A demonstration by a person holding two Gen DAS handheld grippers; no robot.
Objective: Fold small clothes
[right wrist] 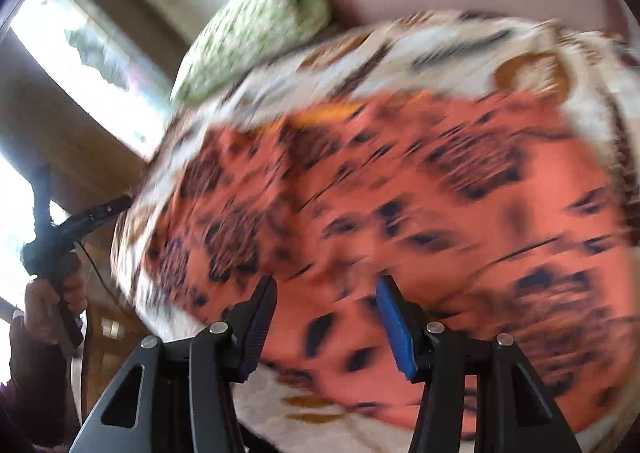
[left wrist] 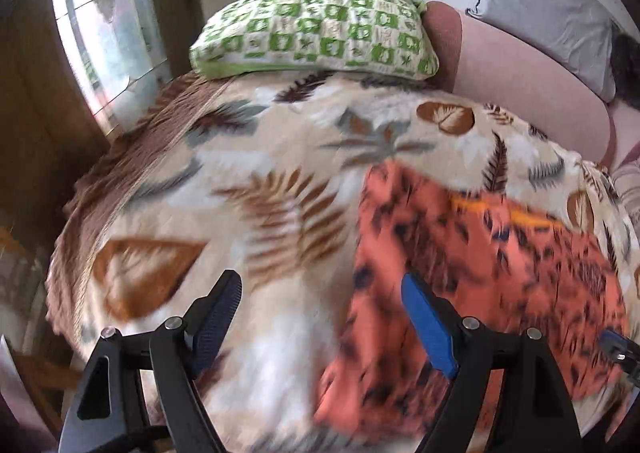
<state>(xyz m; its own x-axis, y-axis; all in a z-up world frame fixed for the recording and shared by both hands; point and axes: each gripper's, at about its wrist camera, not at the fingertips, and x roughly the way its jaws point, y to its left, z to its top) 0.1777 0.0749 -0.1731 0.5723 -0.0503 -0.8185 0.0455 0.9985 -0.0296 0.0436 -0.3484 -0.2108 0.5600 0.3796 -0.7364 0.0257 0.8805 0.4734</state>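
Coral-orange cloth with dark spots, the small garment [left wrist: 480, 253], lies spread flat on the leaf-print blanket [left wrist: 224, 189] covering the bed, toward its near right part. Left tongs [left wrist: 322, 317] hover wide apart over the garment's left edge, gripping nothing. Right tongs [right wrist: 326, 317] hang over the garment's near portion, also parted and empty. A green-checked pillow [left wrist: 316, 33] rests at the bed's far edge, beside a pink cushion [left wrist: 520, 69]
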